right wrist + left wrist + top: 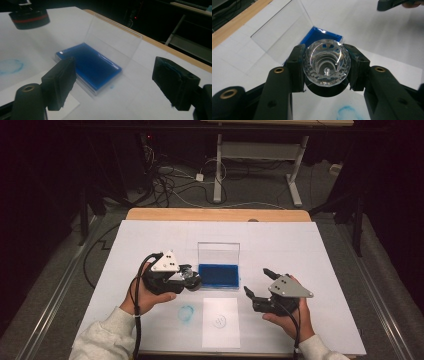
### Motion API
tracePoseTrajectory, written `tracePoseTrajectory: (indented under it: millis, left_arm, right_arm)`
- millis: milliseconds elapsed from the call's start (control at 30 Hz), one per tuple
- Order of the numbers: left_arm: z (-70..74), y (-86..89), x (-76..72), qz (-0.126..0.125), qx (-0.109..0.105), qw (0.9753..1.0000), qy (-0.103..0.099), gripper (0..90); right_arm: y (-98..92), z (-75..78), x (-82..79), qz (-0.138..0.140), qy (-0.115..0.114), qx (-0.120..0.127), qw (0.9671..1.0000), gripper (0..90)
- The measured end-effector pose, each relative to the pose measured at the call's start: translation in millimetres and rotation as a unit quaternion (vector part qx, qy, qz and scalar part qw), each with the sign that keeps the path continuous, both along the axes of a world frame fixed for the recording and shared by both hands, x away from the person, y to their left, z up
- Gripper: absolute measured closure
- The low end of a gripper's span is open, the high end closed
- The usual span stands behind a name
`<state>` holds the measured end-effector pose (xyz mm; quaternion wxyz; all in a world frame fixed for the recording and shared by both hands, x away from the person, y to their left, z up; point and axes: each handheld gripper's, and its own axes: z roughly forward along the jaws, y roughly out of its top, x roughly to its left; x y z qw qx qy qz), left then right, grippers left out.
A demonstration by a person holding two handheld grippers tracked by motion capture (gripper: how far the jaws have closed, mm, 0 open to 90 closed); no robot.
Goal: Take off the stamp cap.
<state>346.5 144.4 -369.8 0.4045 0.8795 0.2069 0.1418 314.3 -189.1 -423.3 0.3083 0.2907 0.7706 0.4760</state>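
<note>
small round stamped mark on white paper sheet (220, 322), too small to read, no legible text

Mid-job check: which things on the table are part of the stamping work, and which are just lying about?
In the job:
- clear faceted stamp, clamped in the left tool
- blue ink pad in its open clear case
- white paper slip bearing a faint mark
- right tool, open

Lying about:
- blue ink smudge on the white table cover

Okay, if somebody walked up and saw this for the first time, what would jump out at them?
Probably the bright blue ink pad at the middle of the white table, its clear lid standing open behind it. Next, the left gripper shut on a clear faceted stamp beside the pad, and a blue smudge near the front edge.
</note>
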Motion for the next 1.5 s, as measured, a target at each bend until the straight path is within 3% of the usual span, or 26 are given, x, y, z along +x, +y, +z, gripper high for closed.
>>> tracePoseTrajectory:
  millis: [133, 367, 433, 533, 667, 833, 967, 1100, 1233, 1500]
  left_arm:
    - [5.9, -9.1, -0.3, -0.008, 0.003, 0.9999, -0.01, 54.5]
    - [9.8, -19.2, 2.0, -0.012, -0.012, 0.9998, -0.01, 54.5]
    - [7.8, -23.5, 3.7, -0.016, -0.012, 0.9998, -0.006, 54.5]
    - [4.7, -29.5, 5.8, -0.017, -0.011, 0.9998, -0.001, 54.5]
    - [2.8, -35.0, 6.1, -0.02, -0.016, 0.9997, 0.002, 54.5]
    - [-0.4, -45.5, 2.3, -0.032, -0.013, 0.9994, 0.003, 54.5]
    - [-8.0, -52.5, -4.4, -0.05, -0.008, 0.9987, 0.011, 54.5]
    - [-9.0, -55.6, -10.3, -0.067, -0.018, 0.9974, 0.018, 54.5]
    - [-8.5, -61.1, -16.7, -0.082, -0.014, 0.9964, 0.013, 54.5]
    - [-7.5, -60.9, -18.0, -0.086, -0.014, 0.9961, 0.013, 54.5]
  right_arm:
    - [14.8, 0.6, 8.5, 0.02, 0.002, -0.003, 0.9998, 17.8]
    - [28.9, 0.4, 21.0, 0.051, 0.031, -0.001, 0.9982, 16.3]
    - [32.9, -1.1, 20.6, 0.057, 0.038, -0.006, 0.9977, 16.7]
    - [39.7, -2.0, 17.9, 0.061, 0.055, 0.006, 0.9966, 17.1]
    - [51.0, -2.4, 12.4, 0.067, 0.049, -0.008, 0.9965, 16.3]
    - [63.0, -9.2, 7.4, 0.083, 0.06, -0.015, 0.9946, 17.8]
    - [72.6, -16.1, 0.9, 0.092, 0.059, -0.028, 0.9936, 18.6]
    - [75.5, -22.3, -3.3, 0.089, 0.058, -0.034, 0.9937, 21.0]
    - [74.8, -22.5, -4.2, 0.093, 0.057, -0.03, 0.9936, 21.6]
    - [71.0, -26.4, -3.5, 0.097, 0.063, -0.028, 0.9928, 25.2]
